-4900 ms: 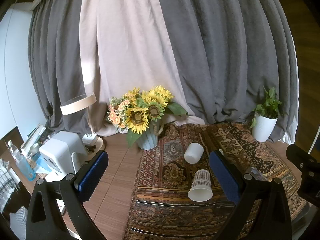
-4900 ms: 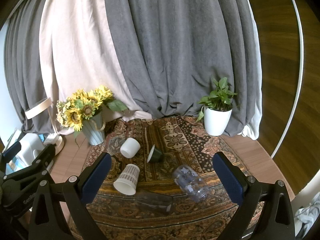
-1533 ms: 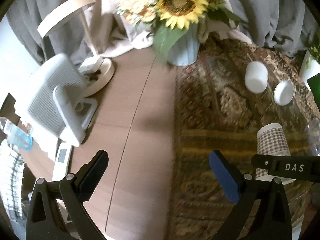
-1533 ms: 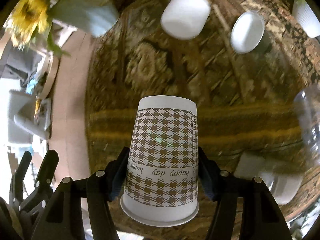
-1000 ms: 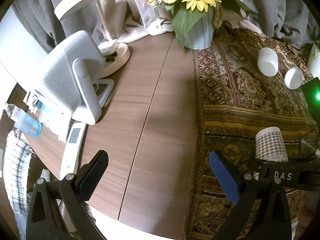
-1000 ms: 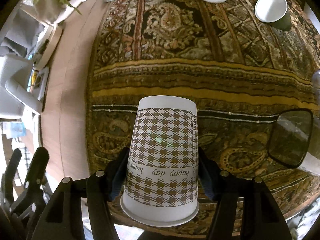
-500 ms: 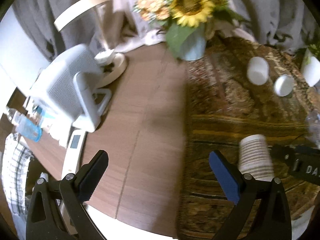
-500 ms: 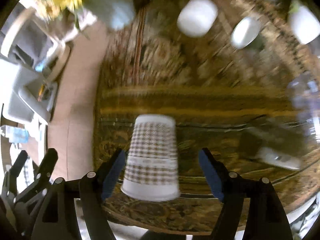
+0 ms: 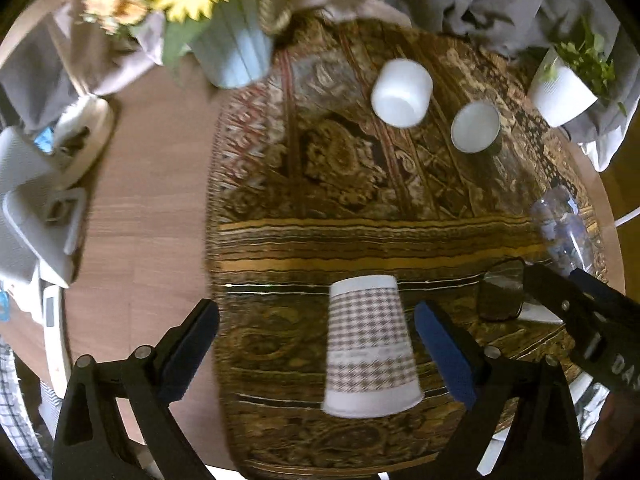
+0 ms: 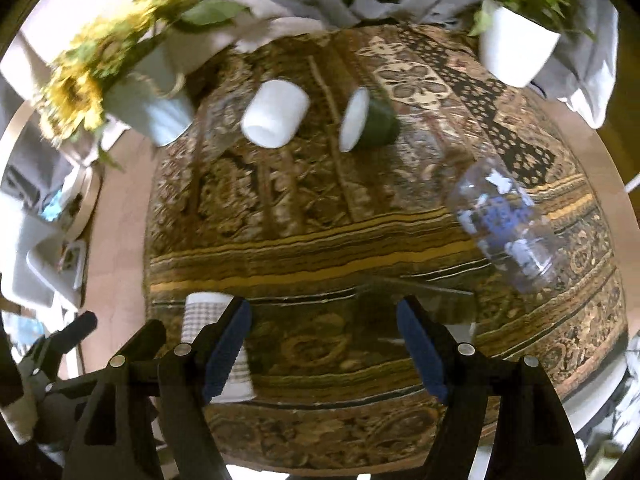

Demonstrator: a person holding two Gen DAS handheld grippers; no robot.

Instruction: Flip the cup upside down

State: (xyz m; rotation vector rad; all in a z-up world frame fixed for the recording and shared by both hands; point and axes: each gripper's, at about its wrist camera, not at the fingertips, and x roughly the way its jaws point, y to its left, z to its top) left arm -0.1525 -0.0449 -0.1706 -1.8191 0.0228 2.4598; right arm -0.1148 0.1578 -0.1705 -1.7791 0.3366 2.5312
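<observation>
The checked paper cup (image 9: 370, 344) stands upside down on the patterned rug (image 9: 360, 208), rim down. My left gripper (image 9: 316, 344) is open, and the cup sits between its fingers, nearer the right one, with gaps on both sides. My right gripper (image 10: 324, 344) is open and empty. The cup shows partly behind its left finger in the right wrist view (image 10: 208, 320). The right gripper also shows at the right edge of the left wrist view (image 9: 580, 320).
A white cup (image 9: 401, 92) and a green cup (image 9: 476, 127) lie on their sides at the back. A clear patterned glass (image 10: 504, 224) and a dark glass (image 9: 502, 294) lie at the right. A sunflower vase (image 9: 234, 56), white plant pot (image 10: 516, 50) and grey fan (image 9: 28, 208) stand around.
My right gripper has let go of the checked cup, which now stands rim down on the rug, and has drawn off to the right. My left gripper has moved over the cup.
</observation>
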